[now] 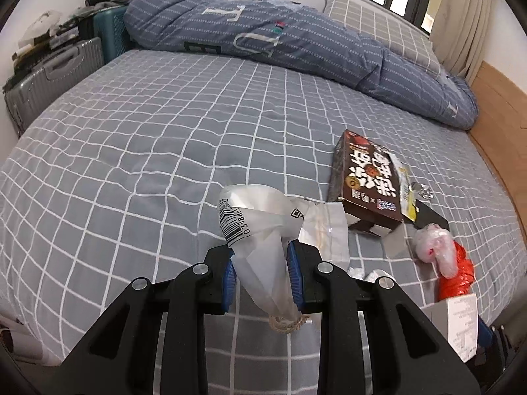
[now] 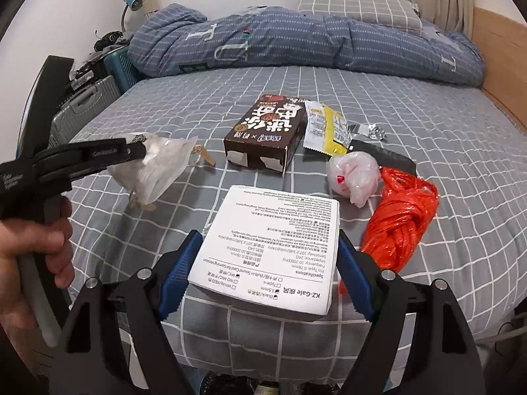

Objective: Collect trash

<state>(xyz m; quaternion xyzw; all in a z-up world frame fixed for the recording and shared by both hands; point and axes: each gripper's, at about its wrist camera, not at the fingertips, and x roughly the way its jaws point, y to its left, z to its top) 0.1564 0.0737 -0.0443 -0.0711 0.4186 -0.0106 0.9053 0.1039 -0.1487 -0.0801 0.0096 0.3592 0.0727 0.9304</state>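
My left gripper (image 1: 262, 263) is shut on a clear plastic bag (image 1: 250, 217) with a barcode, held just above the grey checked bed sheet (image 1: 148, 151). The right wrist view shows that gripper (image 2: 131, 151) and its bag (image 2: 164, 168) at the left. My right gripper (image 2: 268, 247) is shut on a white printed box (image 2: 273, 230), its blue pads against both sides. On the sheet lie a brown snack box (image 2: 266, 131), a yellow and white sachet (image 2: 326, 128), a foil scrap (image 2: 369, 130), a crumpled pinkish bag (image 2: 355, 171) and a bundle of orange plastic (image 2: 398, 220).
A folded blue quilt (image 1: 263, 33) and a pillow (image 1: 378, 23) lie across the far side of the bed. Suitcases (image 1: 56, 75) stand at the left, a wooden headboard (image 1: 500, 115) at the right. A hand (image 2: 33, 240) grips the left gripper's handle.
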